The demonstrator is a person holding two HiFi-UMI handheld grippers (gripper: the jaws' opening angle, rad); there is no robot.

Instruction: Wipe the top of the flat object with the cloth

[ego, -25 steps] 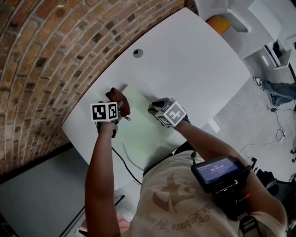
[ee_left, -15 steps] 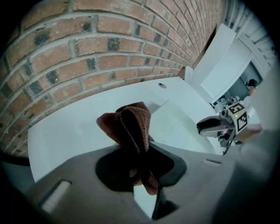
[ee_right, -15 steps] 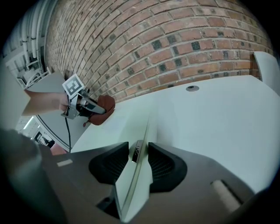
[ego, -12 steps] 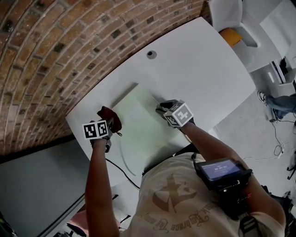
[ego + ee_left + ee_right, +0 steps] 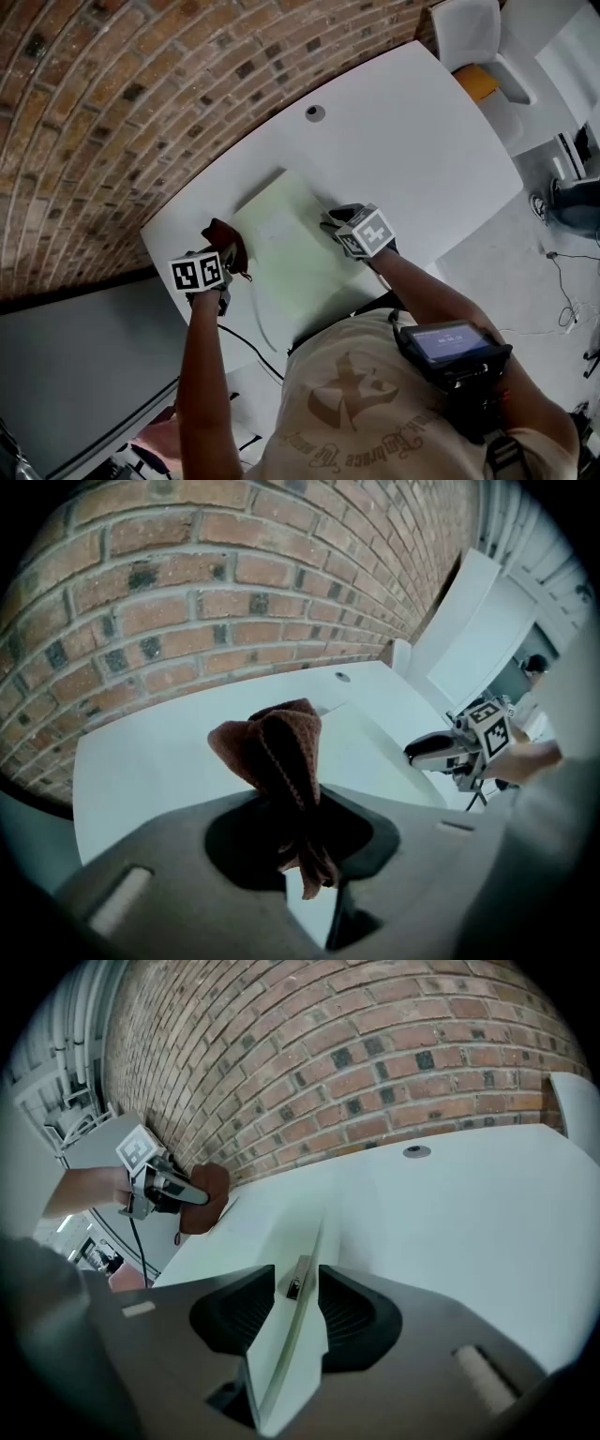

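1. Your left gripper (image 5: 217,258) has its jaws shut tight on a brown cloth (image 5: 226,241). In the left gripper view the cloth (image 5: 277,752) is bunched between them and its free end stands up ahead of the jaws.
2. The cloth sits at the left edge of the flat object (image 5: 286,239), just beside it. Whether it touches the surface cannot be made out.
3. The flat object is a pale green sheet lying on the white table (image 5: 403,131), set at an angle to the brick wall (image 5: 112,103).
4. Your right gripper (image 5: 334,221) is at the sheet's right side. In the right gripper view its jaws (image 5: 298,1288) are closed narrowly on the sheet's thin edge (image 5: 281,1232), one jaw on each face.
5. A small round grommet (image 5: 315,112) sits in the tabletop beyond the sheet, well apart from both grippers.
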